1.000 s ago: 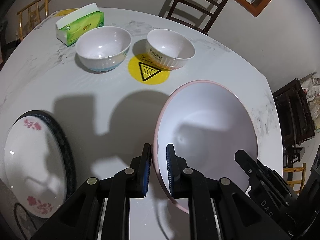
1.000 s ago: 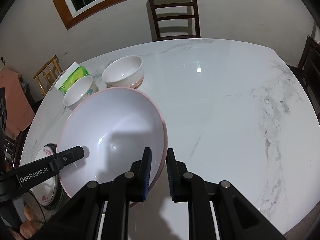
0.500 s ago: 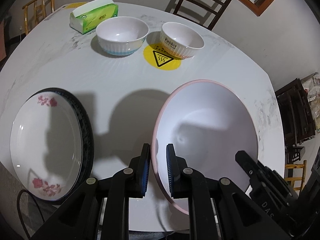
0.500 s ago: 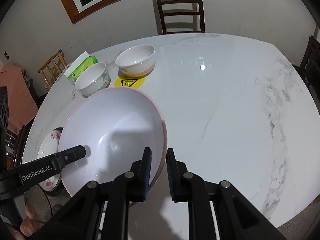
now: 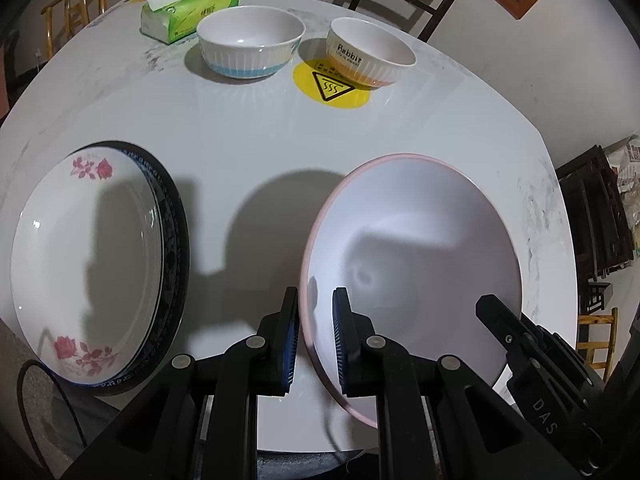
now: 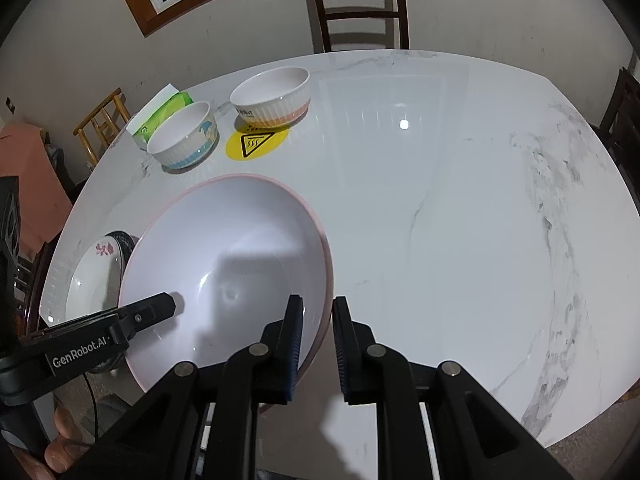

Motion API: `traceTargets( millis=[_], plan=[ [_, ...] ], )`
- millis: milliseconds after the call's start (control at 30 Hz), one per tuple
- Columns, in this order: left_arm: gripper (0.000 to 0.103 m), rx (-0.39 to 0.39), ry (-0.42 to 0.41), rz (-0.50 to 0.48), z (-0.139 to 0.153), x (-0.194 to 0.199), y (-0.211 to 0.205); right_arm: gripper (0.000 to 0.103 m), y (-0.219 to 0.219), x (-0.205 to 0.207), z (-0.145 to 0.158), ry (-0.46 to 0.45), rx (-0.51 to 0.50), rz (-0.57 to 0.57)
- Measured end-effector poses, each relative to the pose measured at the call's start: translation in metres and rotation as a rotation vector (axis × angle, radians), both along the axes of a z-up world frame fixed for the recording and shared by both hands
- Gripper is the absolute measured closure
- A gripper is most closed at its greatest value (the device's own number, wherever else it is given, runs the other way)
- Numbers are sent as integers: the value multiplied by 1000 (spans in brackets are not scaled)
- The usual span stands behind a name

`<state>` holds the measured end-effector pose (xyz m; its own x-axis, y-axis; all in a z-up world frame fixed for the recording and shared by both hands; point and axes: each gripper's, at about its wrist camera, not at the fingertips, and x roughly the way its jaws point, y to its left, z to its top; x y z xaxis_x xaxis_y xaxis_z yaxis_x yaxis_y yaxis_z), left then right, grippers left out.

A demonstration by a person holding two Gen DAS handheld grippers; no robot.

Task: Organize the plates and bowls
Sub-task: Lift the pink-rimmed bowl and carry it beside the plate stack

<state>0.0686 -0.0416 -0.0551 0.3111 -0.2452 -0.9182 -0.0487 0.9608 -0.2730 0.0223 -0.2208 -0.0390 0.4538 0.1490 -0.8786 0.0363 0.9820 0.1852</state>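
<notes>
Both grippers hold one large pink-rimmed white bowl (image 5: 416,248) above the marble table (image 5: 240,128). My left gripper (image 5: 314,336) is shut on its near-left rim, and my right gripper (image 6: 316,340) is shut on its right rim (image 6: 224,264). Left of the bowl a rose-patterned white plate (image 5: 84,264) lies stacked on a dark-rimmed plate (image 5: 176,248) at the table's near edge. At the far side stand a blue-banded bowl (image 5: 250,42) and an orange-banded "Rabbit" bowl (image 5: 370,54). The right gripper's finger (image 5: 516,332) shows at the bowl's far rim in the left wrist view.
A green tissue pack (image 5: 190,12) lies behind the blue-banded bowl. A yellow round warning sticker (image 5: 330,88) marks the table by the orange-banded bowl. Wooden chairs (image 6: 360,4) stand around the table. A hand (image 6: 56,444) grips the left tool at the lower left.
Both grippers have drawn back toward the near edge with the large bowl, sinking slightly. The stacked plates have come fully into the left wrist view and the small bowls look farther off.
</notes>
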Motion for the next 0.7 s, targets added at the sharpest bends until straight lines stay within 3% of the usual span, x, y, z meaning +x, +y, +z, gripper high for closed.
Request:
traceTargets(
  millis=[700],
  plan=[
    [90, 19, 3, -10, -6, -9, 9, 85, 8, -10, -9, 27, 32, 20]
  ],
)
